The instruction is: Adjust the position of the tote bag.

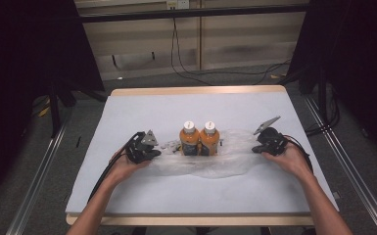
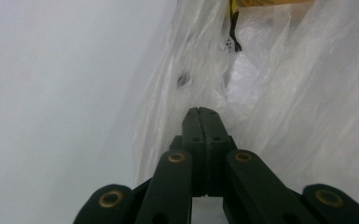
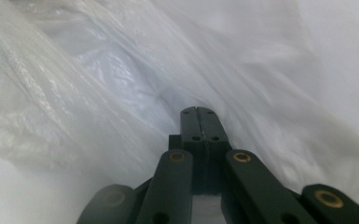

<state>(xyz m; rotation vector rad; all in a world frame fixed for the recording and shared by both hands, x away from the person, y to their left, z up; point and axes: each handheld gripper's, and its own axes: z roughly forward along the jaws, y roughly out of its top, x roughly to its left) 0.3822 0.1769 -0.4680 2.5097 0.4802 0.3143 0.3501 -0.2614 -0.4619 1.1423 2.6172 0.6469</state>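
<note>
A: At centre frame, a crumpled clear plastic bag (image 1: 215, 159) lies on the white-covered table (image 1: 142, 191), two orange-filled bottles with white caps (image 1: 199, 138) upright and touching at its middle.

B: And the tools?

A: The left gripper (image 1: 144, 147) at the bag's left edge and the right gripper (image 1: 269, 142) at its right edge both have jaws pressed together, apparently pinching film.

B: Which step?

A: Likely gripping the bag's edges. Next probably calls for an even lift, keeping the bottles standing.
</note>
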